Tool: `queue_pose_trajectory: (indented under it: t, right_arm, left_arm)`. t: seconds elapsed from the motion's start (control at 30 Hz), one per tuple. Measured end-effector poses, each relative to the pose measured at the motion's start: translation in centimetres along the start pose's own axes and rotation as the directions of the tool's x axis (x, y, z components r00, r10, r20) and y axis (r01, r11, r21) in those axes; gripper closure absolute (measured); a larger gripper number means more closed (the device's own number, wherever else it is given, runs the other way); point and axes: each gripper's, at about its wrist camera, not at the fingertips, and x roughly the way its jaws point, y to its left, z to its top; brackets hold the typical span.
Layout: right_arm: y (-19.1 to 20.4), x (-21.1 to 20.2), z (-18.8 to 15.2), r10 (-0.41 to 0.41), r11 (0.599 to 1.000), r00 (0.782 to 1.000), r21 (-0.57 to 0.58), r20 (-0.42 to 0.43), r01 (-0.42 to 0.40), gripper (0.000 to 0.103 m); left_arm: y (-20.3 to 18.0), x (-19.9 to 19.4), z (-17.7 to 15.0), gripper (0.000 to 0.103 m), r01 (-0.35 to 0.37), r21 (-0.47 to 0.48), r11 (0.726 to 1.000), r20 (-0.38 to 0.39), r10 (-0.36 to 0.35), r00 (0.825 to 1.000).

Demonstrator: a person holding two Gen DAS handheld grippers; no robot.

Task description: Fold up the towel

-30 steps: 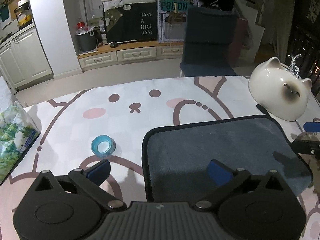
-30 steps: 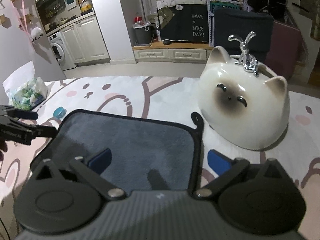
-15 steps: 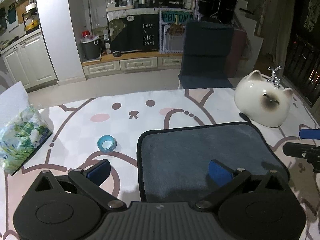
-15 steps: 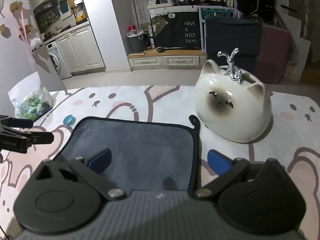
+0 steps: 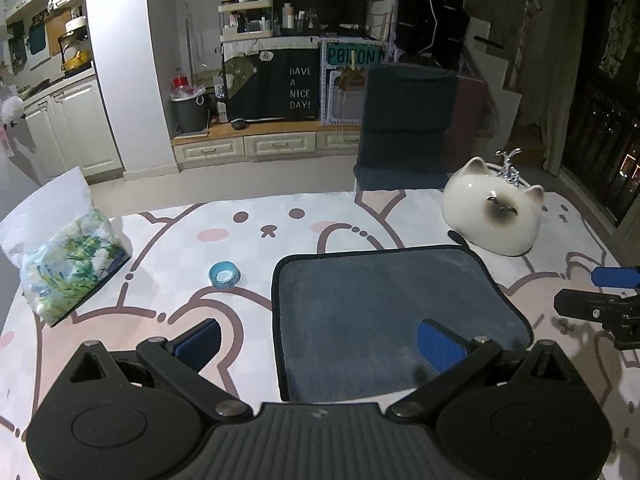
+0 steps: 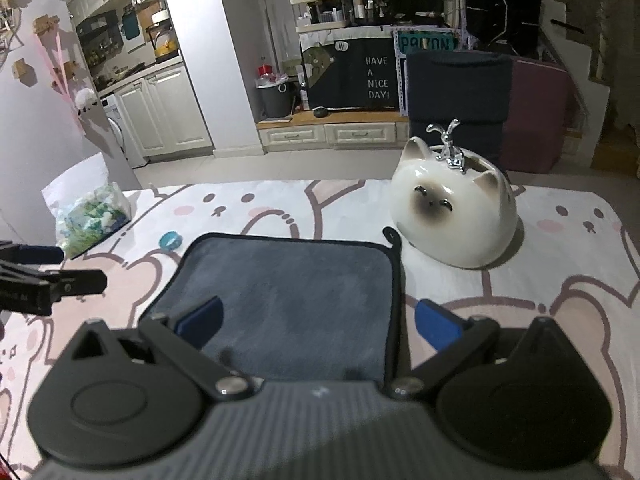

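A dark grey towel (image 5: 384, 304) with black trim lies flat on the table; it also shows in the right wrist view (image 6: 288, 300). My left gripper (image 5: 320, 344) is open and empty, held above the towel's near left edge. My right gripper (image 6: 318, 322) is open and empty, above the towel's near right edge. The right gripper shows at the right edge of the left wrist view (image 5: 600, 296). The left gripper shows at the left edge of the right wrist view (image 6: 44, 276).
A white ceramic cat bowl (image 5: 496, 216) stands just past the towel's far right corner, also in the right wrist view (image 6: 452, 220). A blue tape roll (image 5: 224, 274) and a tissue pack (image 5: 64, 256) lie to the left. The tablecloth (image 5: 280, 232) has a bear print.
Both grippers have pulled back and risen, so the towel and the cat bowl look smaller and farther. Both stay open. The towel has not moved.
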Motion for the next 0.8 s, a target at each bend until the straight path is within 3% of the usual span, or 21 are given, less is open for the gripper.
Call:
queue_pose_trajectory:
  t: [0.33, 0.8]
  right_arm:
    - [1.7, -4.8, -1.9, 0.005, 1.0, 1.0, -0.015, 0.027, -0.004, 0.0]
    - [3.2, -10.1, -4.3, 0.017, 1.0, 0.998, -0.011, 0.067, -0.016, 0.0]
  left_arm:
    - [-0.7, -4.7, -1.9, 0.0, -0.014, 0.002, 1.0, 0.035, 0.014, 0.999]
    - [-1.8, -10.3, -4.8, 0.0, 0.019, 0.015, 1.0, 0.073, -0.02, 0.997]
